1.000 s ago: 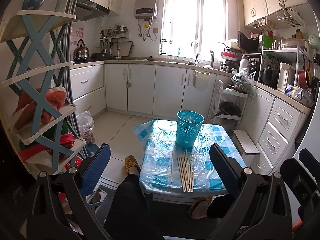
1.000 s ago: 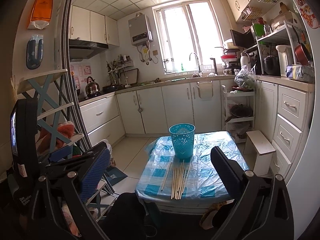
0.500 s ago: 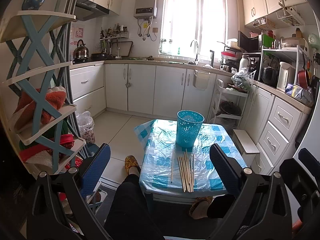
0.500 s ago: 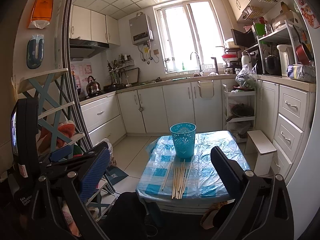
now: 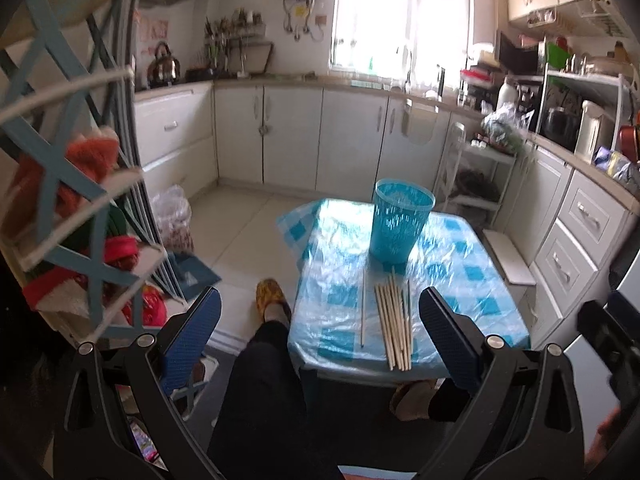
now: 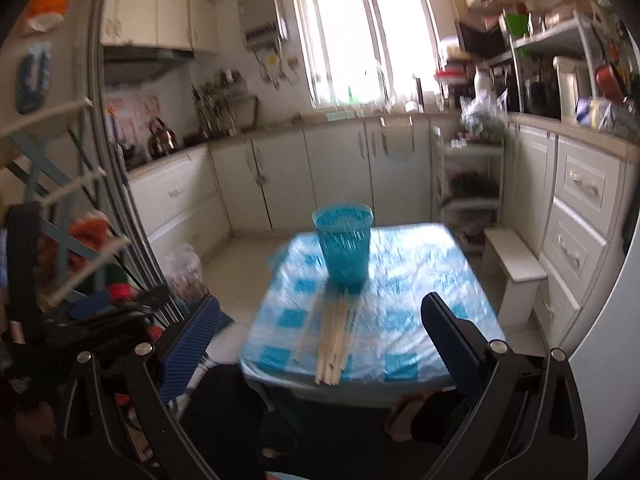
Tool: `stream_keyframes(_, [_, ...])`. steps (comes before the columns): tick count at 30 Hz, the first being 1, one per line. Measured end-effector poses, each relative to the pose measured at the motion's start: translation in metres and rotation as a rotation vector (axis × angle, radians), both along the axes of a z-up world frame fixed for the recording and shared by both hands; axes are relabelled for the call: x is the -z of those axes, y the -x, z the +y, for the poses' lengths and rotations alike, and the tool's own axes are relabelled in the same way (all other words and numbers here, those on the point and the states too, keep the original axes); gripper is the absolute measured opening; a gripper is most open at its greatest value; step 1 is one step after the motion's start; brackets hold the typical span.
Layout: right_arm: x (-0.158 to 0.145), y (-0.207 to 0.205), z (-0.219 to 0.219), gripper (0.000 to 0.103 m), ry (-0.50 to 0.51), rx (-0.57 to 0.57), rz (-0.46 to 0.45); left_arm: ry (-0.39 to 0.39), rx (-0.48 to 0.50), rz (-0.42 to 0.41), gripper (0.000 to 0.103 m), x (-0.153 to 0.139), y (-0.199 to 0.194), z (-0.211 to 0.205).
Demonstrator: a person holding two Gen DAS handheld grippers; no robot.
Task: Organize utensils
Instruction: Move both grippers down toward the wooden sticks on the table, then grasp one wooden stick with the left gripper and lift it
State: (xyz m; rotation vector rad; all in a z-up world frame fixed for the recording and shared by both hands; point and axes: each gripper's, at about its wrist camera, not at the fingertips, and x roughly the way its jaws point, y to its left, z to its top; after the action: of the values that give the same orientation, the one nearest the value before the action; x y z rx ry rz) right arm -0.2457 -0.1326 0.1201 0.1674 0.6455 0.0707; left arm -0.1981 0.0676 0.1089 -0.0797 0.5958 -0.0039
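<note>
Tabletop (image 5: 460, 248) chopsticks (image 5: 394, 320) ahead of claws (image 5: 320, 320), seemingly.

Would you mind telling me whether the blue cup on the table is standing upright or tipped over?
Upright. The blue cup stands on its base on the table, open rim facing up, just beyond the chopsticks lying flat.

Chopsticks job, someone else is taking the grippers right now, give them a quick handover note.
Left gripper: open, empty, held short of the table.
Right gripper: open, empty, also short of the table.
Chopsticks: lying in a loose bundle near the table's front edge, with one stick apart on the left.
Blue cup: upright behind the chopsticks; nothing shows sticking out of it.
Done: nothing picked up.
Left: pick up every chopstick, the stray one included, probably to stand them in the cup.
</note>
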Motion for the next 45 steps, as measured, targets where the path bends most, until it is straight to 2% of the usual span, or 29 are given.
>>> stream_keyframes(2, [0.020,-0.019,-0.004,0.097,-0.006,-0.005,0.057,0.000,0.008,0.041,0.095,0.015,-0.017,0.000])
stream_keyframes(3, [0.031,-0.025,-0.007,0.097,-0.008,-0.006,0.041,0.000,0.010,0.055,0.095,0.020,-0.023,-0.002])
stream_keyframes(6, [0.056,-0.054,-0.013,0.096,0.007,-0.014,0.102,0.006,0.026,0.113,0.095,0.040,-0.047,-0.005])
stream_keyframes(8, [0.072,-0.073,-0.017,0.092,0.006,-0.017,0.124,0.008,0.032,0.148,0.095,0.053,-0.063,-0.009])
stream_keyframes(10, [0.090,-0.098,-0.020,0.076,-0.030,-0.028,0.166,0.010,0.037,0.180,0.095,0.066,-0.082,-0.012])
stream_keyframes(16, [0.146,-0.163,-0.032,0.048,-0.080,-0.040,0.295,0.056,0.069,0.264,0.095,0.102,-0.130,-0.022])
stream_keyframes(19, [0.166,-0.194,-0.047,0.039,0.010,-0.012,0.310,0.057,0.078,0.295,0.095,0.119,-0.152,-0.028])
stream_keyframes(24, [0.196,-0.238,-0.058,0.029,0.028,0.019,0.362,0.033,0.081,0.341,0.095,0.141,-0.187,-0.038])
stream_keyframes(28, [0.210,-0.261,-0.049,0.028,0.006,0.000,0.384,0.037,0.092,0.374,0.095,0.158,-0.218,-0.047])
stream_keyframes(29, [0.216,-0.266,-0.036,0.027,-0.043,-0.020,0.390,0.035,0.096,0.377,0.095,0.162,-0.226,-0.048])
stream_keyframes(31, [0.224,-0.273,-0.021,0.023,-0.066,-0.046,0.407,0.035,0.106,0.387,0.092,0.168,-0.240,-0.053])
stream_keyframes(37, [0.224,-0.281,-0.022,0.010,0.019,-0.154,0.410,0.006,0.136,0.438,0.074,0.199,-0.285,-0.075])
stream_keyframes(40, [0.221,-0.280,-0.029,0.009,0.070,-0.222,0.417,-0.016,0.153,0.464,0.067,0.213,-0.306,-0.088])
stream_keyframes(45, [0.216,-0.284,-0.045,0.009,0.074,-0.277,0.434,-0.066,0.155,0.491,0.058,0.230,-0.333,-0.102])
